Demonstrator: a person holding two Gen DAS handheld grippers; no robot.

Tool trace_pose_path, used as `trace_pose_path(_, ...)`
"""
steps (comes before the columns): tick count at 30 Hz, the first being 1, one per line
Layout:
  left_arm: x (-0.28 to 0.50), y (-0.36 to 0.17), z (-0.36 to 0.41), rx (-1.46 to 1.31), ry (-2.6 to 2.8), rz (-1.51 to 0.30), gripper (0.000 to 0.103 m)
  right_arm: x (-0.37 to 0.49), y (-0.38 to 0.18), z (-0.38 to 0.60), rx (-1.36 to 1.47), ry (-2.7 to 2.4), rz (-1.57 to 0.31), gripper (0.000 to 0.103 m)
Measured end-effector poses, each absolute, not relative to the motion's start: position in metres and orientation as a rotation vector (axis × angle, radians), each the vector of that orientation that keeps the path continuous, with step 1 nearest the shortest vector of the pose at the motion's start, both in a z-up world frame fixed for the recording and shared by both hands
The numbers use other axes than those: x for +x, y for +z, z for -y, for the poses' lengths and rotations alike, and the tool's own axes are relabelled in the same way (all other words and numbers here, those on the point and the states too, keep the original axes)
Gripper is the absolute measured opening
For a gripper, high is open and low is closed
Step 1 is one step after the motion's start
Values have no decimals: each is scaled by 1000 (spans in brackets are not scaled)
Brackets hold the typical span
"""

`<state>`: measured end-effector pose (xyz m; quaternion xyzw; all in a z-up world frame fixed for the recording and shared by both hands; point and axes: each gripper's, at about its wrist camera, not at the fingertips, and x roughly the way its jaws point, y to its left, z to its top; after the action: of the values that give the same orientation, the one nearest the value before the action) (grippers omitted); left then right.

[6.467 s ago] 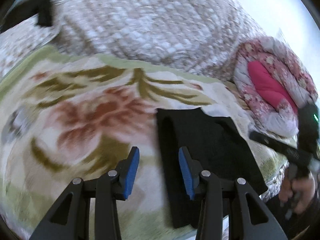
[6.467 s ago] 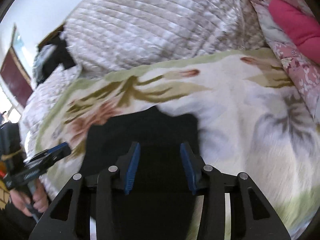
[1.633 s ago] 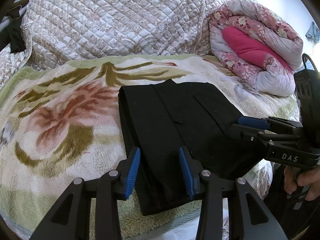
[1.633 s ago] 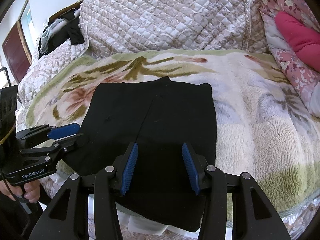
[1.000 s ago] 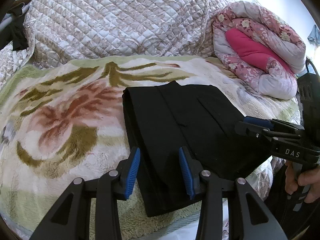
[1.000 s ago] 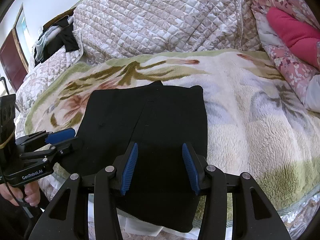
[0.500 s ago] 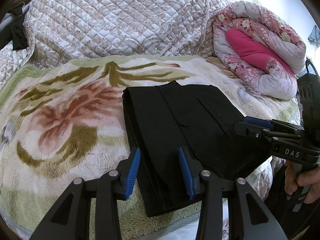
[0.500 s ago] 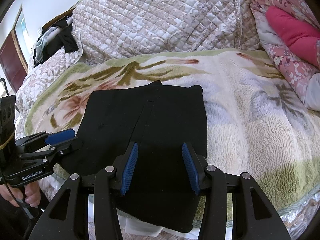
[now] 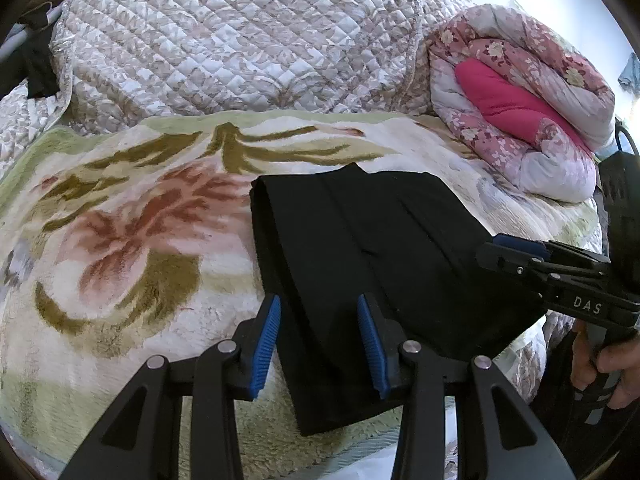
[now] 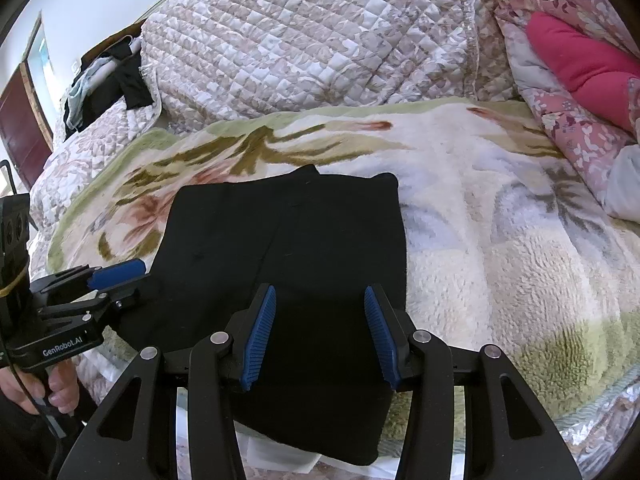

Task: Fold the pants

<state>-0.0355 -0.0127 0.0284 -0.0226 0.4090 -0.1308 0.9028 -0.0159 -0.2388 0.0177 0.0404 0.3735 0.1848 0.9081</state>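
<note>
Two grippers hover over black pants (image 9: 360, 248) lying folded into a flat rectangle at near edge of floral fleece blanket (image 9: 120, 240). Left gripper (image 9: 318, 344) jaws part-open, nothing between pads. Right gripper (image 10: 318, 332) same, gripping nothing. Quilted bedspread (image 9: 240, 40) far behind; pink rolled comforter (image 9: 520, 100) far right.

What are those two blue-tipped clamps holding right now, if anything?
Nothing. The left gripper and the right gripper both stand open above the folded black pants, with no cloth pinched between their pads.
</note>
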Motion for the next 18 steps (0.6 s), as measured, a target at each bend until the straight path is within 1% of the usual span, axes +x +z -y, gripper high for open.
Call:
trace_pose_path(10,-25,28,-13,-156,-244,-862,43,-13,18,254,144,334,-781,47)
trace_pose_path(18,-18,22,-18,-238,-274,-891,44,-7,14,265,215,331,-802,47)
